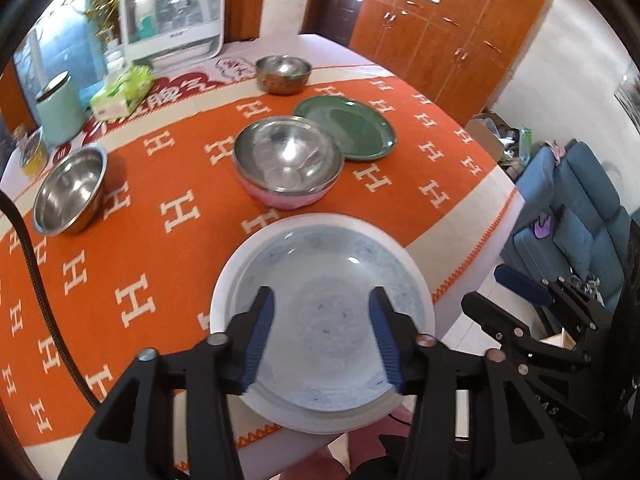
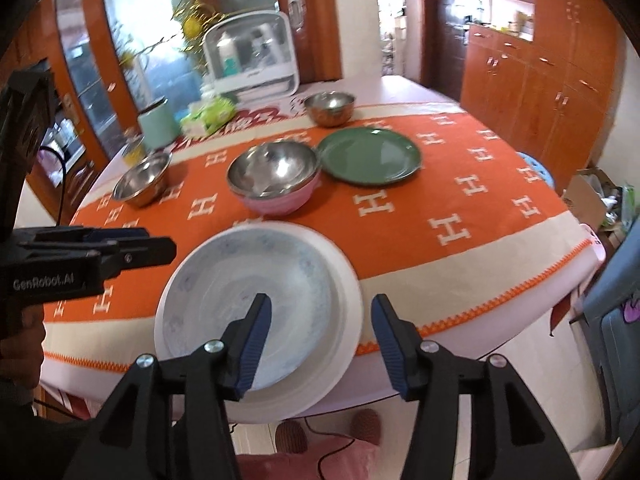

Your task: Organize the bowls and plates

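A wide white plate with a pale blue centre (image 1: 320, 272) (image 2: 240, 280) lies at the near edge of the orange table, slightly overhanging it. My left gripper (image 1: 322, 336) hovers open above it, pads clear of it. My right gripper (image 2: 320, 320) is open too, one finger over the plate and the other beyond its rim. Each gripper shows in the other's view: the right gripper (image 1: 486, 286) and the left gripper (image 2: 160, 242). Further back, a steel bowl sits nested in a pink bowl (image 1: 286, 160) (image 2: 274, 176), beside a green plate (image 1: 352, 126) (image 2: 370, 154).
Another steel bowl (image 1: 70, 192) stands at the left and a darker metal bowl (image 1: 284, 72) at the back. A mint canister (image 1: 58, 108), tissue pack (image 1: 120, 92) and white box (image 1: 172, 12) line the far side. A blue sofa (image 1: 568, 208) is right of the table.
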A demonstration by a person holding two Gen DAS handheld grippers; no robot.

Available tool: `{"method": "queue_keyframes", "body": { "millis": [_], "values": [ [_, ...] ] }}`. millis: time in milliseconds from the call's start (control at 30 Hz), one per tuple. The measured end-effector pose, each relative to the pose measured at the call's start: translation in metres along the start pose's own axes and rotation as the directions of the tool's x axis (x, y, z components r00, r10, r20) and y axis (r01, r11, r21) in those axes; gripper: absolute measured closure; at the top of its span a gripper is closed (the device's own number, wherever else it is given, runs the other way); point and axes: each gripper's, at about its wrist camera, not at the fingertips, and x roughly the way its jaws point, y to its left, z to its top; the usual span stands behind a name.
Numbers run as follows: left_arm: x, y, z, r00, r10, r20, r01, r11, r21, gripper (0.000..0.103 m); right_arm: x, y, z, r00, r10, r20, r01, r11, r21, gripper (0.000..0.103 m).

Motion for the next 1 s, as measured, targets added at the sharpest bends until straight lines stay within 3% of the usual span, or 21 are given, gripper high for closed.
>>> {"method": "queue_keyframes", "body": {
  "millis": [233,400,567,733,1000],
  "values": [
    [0.008,-0.023,0.022,1.0,-0.008,-0.012,0.009,0.999,0.037,0.04,-0.014,-0.024,0.016,0.998,-0.022,0.058,0.023,1.0,-0.008,0.042],
    [0.017,-0.045,0.042,1.0,0.02,0.001,-0.02,0.999,0.027,0.03,-0.021,-0.054,0.033,0.995,-0.003,0.095,0.006,1.0,-0.031,0.039],
    [0.024,-0.068,0.059,0.998,0.066,0.011,-0.066,0.998,0.009,0.029,-0.02,-0.087,0.057,0.993,0.029,0.116,-0.023,0.998,-0.057,0.037],
    [0.031,-0.087,0.076,0.994,0.099,0.036,-0.098,0.994,-0.042,0.028,-0.013,-0.117,0.08,0.99,0.084,0.117,-0.074,0.993,-0.089,0.036],
    [0.051,-0.111,0.103,0.986,0.148,0.079,-0.133,0.976,-0.172,0.027,0.002,-0.158,0.121,0.981,0.148,0.127,-0.115,0.965,-0.234,0.036]
  ]
}}
